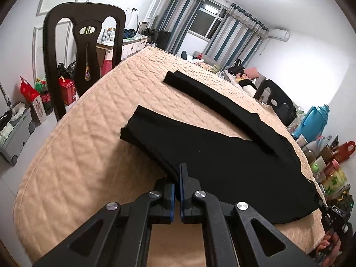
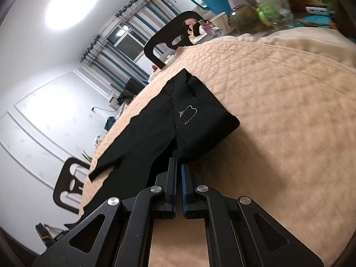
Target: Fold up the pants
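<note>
Black pants lie spread on a beige quilted table cover, the two legs parted in a V. My left gripper is shut on the near edge of one leg. In the right wrist view the pants show the waist end with a small white embroidered mark. My right gripper is shut on the near edge of the pants by the waist. Both hold the cloth close to the table surface.
A black chair stands at the table's far left and another at the right. Bottles, jars and a blue jug crowd the right table edge; they show in the right wrist view too.
</note>
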`<state>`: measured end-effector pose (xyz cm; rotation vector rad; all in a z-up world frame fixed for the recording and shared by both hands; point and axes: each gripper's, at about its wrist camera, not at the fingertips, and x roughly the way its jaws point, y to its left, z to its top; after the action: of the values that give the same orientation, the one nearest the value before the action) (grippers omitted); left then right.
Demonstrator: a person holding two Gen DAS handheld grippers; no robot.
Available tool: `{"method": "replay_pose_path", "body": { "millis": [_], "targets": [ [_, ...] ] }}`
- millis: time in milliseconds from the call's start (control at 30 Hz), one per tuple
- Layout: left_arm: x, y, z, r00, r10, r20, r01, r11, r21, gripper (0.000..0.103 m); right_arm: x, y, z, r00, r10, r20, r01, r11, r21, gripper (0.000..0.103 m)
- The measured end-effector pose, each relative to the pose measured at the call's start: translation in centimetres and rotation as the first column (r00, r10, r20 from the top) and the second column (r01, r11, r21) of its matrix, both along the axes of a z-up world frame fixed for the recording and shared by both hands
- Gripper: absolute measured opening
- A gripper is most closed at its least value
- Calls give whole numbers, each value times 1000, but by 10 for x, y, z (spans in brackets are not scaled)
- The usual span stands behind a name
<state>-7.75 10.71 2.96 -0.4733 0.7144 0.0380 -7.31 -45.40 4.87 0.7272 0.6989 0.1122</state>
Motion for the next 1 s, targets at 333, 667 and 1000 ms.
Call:
{"method": "replay_pose_path", "body": {
  "millis": [333,667,1000],
  "targets": [
    [-12,9,-27,997,21,-74,-23,1000,-20,7,-8,-8,-31,994,-5,-105,6,1000,10,4],
    [-26,11,15,989,145,33,-148,983,106,10,-20,-14,12,995,-95,10,95,969,-228,15],
    [2,-6,-30,997,20,-71,-11,992,124,13,16,8,-21,999,47,10,-41,949,-312,15]
  ]
}}
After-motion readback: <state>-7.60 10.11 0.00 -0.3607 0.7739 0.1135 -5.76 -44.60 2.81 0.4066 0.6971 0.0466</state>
